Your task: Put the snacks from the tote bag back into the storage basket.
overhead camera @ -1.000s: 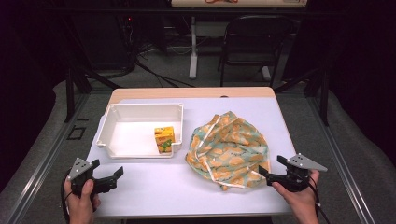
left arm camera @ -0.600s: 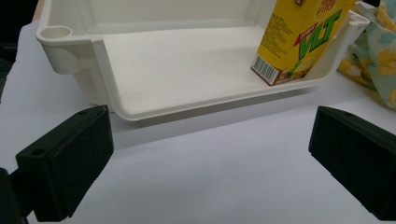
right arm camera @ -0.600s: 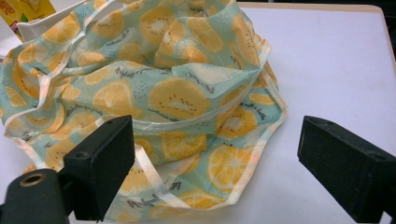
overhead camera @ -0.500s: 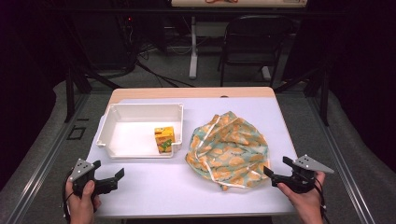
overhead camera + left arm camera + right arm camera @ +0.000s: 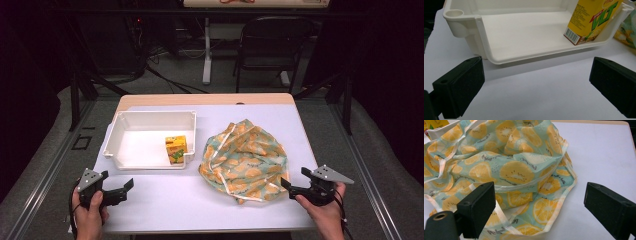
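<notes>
Hand-held gripper on the right (image 5: 289, 184) sits released at about four o'clock on the tabletop (image 5: 165, 200), jaws spread and aimed at the near edge of the crumpled orange-slice print bag (image 5: 245, 160), apparently lined up to pinch its pale trim. Its left counterpart (image 5: 122, 187), equally unclenched at eight o'clock, faces the white tray (image 5: 150, 120), holding nothing. An upright yellow carton (image 5: 176, 149) marked "VLT" stands in the tray's corner nearest the bag; the fabric's small script is illegible.
</notes>
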### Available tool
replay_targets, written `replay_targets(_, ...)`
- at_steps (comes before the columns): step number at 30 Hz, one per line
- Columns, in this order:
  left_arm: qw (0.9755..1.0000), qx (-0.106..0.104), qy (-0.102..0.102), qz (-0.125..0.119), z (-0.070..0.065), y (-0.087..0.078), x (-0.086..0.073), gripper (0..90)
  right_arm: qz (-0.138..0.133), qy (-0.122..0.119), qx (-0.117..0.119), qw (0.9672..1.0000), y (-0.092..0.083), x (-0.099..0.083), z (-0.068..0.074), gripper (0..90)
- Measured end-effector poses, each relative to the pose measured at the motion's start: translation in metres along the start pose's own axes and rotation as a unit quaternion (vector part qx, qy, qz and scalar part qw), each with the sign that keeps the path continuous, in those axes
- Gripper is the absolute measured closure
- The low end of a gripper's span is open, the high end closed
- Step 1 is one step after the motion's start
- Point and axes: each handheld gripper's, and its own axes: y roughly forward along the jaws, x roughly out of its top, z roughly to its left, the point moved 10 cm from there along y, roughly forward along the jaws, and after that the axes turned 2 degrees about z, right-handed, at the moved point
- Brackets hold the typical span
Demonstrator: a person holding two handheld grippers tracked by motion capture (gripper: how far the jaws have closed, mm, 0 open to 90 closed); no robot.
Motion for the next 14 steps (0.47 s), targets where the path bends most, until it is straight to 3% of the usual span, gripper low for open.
replay_targets(14,1.0000,0.000,0.003,0.003,-0.0015,0.0021,-0.0002,0.2,0.007,-0.003,0.001,1.0000,0.0022,-0.0020,0.0006,9.6)
